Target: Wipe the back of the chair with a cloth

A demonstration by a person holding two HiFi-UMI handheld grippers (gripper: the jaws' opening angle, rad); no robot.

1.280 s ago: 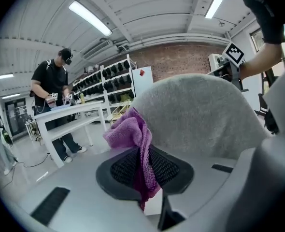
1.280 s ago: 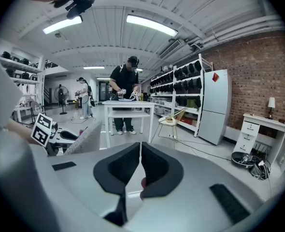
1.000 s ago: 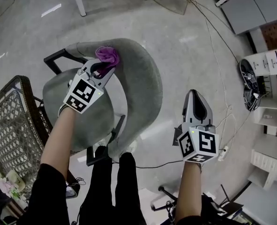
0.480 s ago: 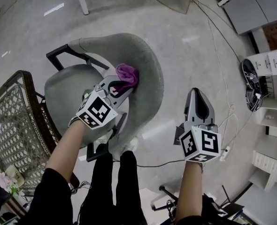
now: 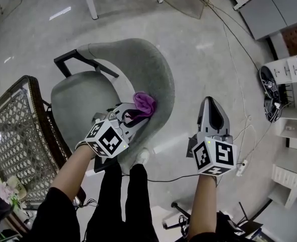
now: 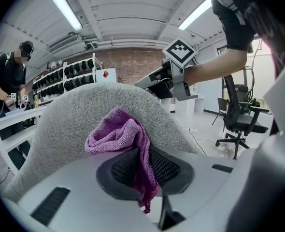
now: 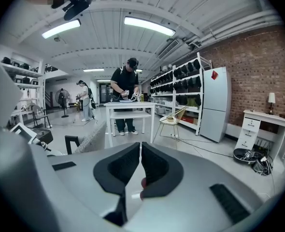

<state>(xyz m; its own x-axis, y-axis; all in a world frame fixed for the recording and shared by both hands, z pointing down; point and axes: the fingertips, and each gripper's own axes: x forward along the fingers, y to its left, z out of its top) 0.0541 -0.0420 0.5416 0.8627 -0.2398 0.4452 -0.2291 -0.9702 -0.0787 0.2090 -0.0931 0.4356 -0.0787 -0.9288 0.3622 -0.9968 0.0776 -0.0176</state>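
Polished grey floor (image 5: pixel 189 44) spreads through the workshop, and on it stands the grey upholstered chair (image 5: pixel 148 69), its curved back wrapping round the seat (image 5: pixel 78 105). Beside the chair, on the seat's open side, is a wicker chair (image 5: pixel 12 130). The left gripper (image 5: pixel 132 111) reaches over the seat to the end of the chair back nearest the person, its jaws clenched on a bunched purple cloth (image 5: pixel 144 102). The free wad of the cloth lies against the inner face of the back, just below the top edge. The right gripper (image 5: pixel 209 102) hangs outside the chair back, well apart from it, jaws pressed together with nothing between them. The wiping looks to be in mid-course: the cloth is in contact with the fabric, so the job is plainly begun. The upholstery shows no mark or sheen to tell which stretch has been covered. By this judgement the long sweep of the back curving away from the cloth may remain, and the outer face as well.
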